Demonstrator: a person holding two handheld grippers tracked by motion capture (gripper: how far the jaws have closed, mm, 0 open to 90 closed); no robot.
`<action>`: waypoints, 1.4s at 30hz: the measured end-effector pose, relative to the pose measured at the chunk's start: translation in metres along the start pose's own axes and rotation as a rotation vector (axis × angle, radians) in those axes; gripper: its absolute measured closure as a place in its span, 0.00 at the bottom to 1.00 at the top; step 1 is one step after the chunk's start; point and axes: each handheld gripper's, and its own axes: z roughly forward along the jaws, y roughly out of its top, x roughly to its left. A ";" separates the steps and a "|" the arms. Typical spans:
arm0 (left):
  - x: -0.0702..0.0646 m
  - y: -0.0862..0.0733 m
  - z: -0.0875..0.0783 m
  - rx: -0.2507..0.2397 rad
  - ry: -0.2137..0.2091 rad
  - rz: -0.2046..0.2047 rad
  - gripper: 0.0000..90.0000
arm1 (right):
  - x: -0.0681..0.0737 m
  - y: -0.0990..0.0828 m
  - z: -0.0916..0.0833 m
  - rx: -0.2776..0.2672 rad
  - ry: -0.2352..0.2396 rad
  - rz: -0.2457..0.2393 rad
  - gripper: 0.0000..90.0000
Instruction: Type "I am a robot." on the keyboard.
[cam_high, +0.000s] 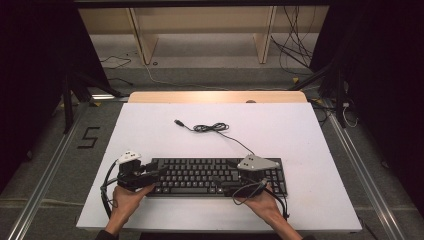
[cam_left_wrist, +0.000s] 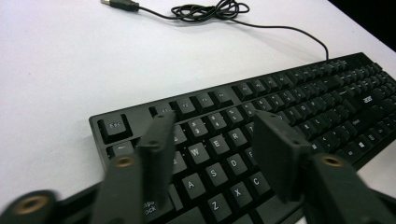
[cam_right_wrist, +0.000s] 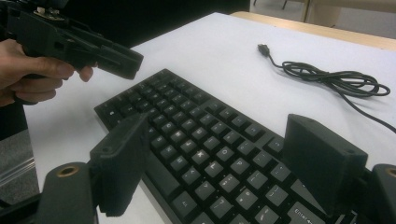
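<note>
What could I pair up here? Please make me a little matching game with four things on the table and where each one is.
Things:
1. keyboard
2. USB plug
3. left gripper
4. right gripper

Places:
A. hovering above the keyboard's left end
B. lying on the white table, far from the person
C. above the keyboard's right half
D. lying flat along the table's near edge

Pairs: 1-D, 2-B, 3-A, 4-C

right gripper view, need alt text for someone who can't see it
A black keyboard lies on a white table between the right tongs' open jaws. The left tongs, held in a hand, hover over its far end, and its coiled USB cable lies beyond.
</note>
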 end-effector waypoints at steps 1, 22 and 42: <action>0.000 0.000 0.000 0.004 -0.001 0.003 0.60 | 0.000 0.000 0.000 0.000 0.000 0.000 0.27; 0.003 -0.006 0.009 0.096 0.035 0.072 0.99 | 0.001 0.000 0.000 0.001 0.001 -0.002 0.27; 0.004 -0.011 0.020 0.182 0.050 0.101 0.99 | 0.001 0.000 0.000 0.000 0.003 -0.001 0.27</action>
